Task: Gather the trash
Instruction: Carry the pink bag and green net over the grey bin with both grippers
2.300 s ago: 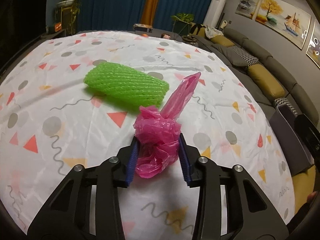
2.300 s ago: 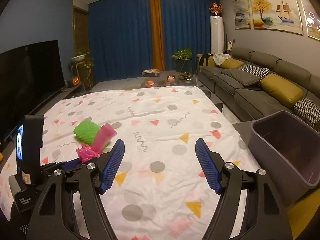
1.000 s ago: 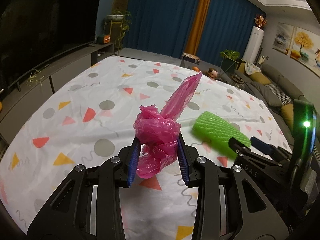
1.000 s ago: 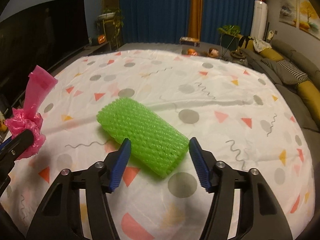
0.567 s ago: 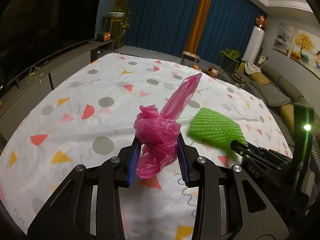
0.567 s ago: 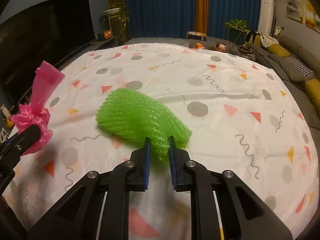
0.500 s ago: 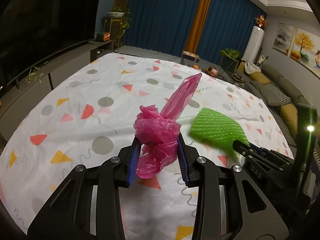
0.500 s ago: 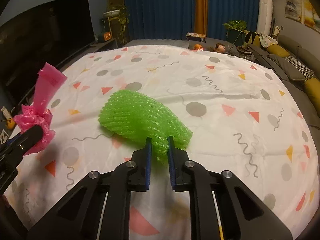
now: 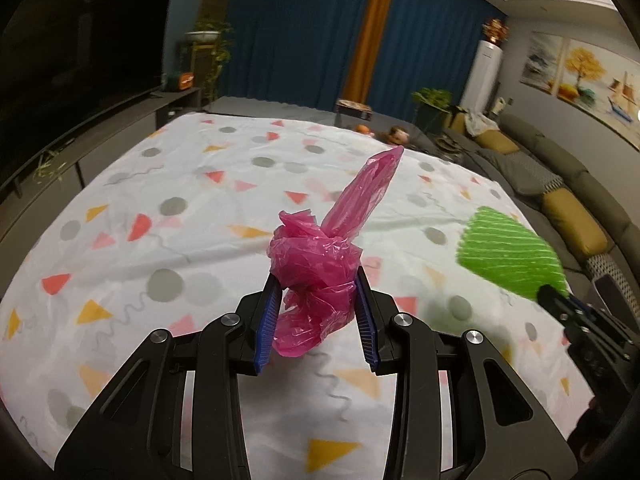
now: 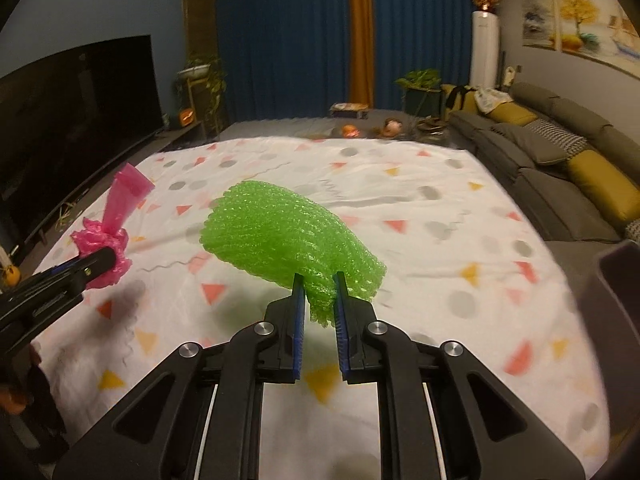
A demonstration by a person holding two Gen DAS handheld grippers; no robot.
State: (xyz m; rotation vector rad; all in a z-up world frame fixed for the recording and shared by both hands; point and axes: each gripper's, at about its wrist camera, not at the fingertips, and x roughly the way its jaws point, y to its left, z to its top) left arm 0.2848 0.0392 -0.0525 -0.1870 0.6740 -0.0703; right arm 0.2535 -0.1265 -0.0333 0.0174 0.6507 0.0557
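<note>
The left hand-held gripper is squeezing a crumpled pink plastic bag between its blue pads, holding it up above the white cloth with coloured dots and triangles. The right hand-held gripper is pinching the near edge of a green foam net sleeve, which is hanging in the air above the cloth, to the right of the pink bag.

black gripper arms — blue ribbed pads, silver screws.
</note>
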